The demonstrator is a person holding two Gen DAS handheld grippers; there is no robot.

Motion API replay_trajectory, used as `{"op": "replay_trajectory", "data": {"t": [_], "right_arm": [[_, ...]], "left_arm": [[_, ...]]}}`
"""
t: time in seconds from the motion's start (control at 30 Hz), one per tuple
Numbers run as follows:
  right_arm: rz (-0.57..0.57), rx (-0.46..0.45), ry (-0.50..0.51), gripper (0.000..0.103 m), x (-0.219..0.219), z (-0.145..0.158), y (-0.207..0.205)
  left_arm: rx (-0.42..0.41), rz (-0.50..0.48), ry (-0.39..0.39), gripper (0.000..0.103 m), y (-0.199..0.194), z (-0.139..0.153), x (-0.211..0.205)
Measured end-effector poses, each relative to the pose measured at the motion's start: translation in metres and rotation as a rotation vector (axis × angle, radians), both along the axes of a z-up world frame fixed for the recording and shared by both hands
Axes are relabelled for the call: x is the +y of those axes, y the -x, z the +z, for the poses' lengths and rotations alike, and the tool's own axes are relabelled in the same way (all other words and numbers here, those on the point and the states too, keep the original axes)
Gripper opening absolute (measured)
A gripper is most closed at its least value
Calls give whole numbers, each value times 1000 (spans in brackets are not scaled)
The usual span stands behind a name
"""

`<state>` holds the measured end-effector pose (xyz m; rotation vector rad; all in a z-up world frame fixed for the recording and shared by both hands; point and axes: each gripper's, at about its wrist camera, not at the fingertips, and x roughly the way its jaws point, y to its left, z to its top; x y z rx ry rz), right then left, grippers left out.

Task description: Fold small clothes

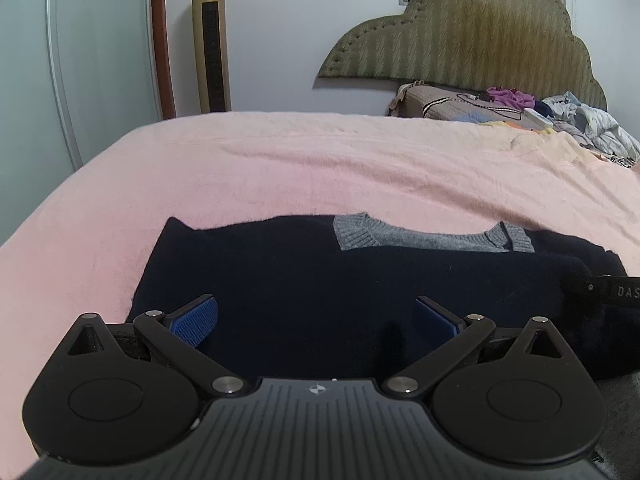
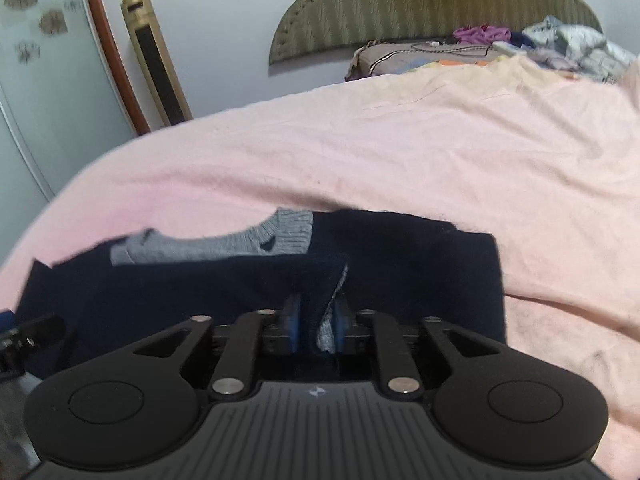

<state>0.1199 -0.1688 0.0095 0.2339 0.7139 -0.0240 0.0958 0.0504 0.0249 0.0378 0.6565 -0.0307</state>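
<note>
1. Sweater (image 1: 300, 280): navy w/ grey collar (image 1: 420, 236), lying flat on pink bedsheet (image 1: 280, 168), near edge of bed.
2. Left gripper (image 1: 316, 320): released, blue pads (image 1: 198, 320) spread wide, low over sweater body. Nothing between them.
3. Right gripper (image 2: 316, 328): clenched on a fold of sweater (image 2: 280, 280); navy + grey fabric pinched between pads.
4. Right view slightly blurred at left edge.
5. Background: green headboard (image 1: 480, 32), clothes pile (image 1: 580, 116) at far right, gold tower fan (image 1: 210, 40) by wall.
</note>
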Motion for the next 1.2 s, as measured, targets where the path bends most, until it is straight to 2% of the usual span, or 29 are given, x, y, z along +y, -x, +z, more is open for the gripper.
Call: {"op": "replay_trajectory", "data": {"t": [0.07, 0.13, 0.2, 0.27, 0.4, 0.57, 0.9, 1.0, 1.2], "right_arm": [[-35, -28, 83, 55, 8, 7, 11], [-31, -66, 150, 73, 16, 9, 20], [17, -16, 209, 73, 22, 2, 17], [5, 34, 235, 73, 22, -8, 13], [-18, -8, 180, 73, 15, -1, 31], [22, 9, 208, 73, 26, -5, 50], [49, -49, 84, 75, 17, 4, 120], [45, -60, 30, 75, 0, 8, 144], [69, -32, -150, 75, -52, 5, 188]], "left_arm": [[12, 2, 7, 102, -1, -2, 2], [21, 5, 12, 102, -2, -5, 5], [37, 10, 23, 102, -3, -8, 7], [54, 13, 40, 102, -2, -9, 9], [53, 14, 36, 102, 5, -8, 12], [56, 7, 47, 102, 21, -5, 15], [53, -31, 34, 103, 76, -5, 29], [55, -44, 51, 103, 93, -4, 45], [39, -47, 55, 103, 126, -1, 90]]}}
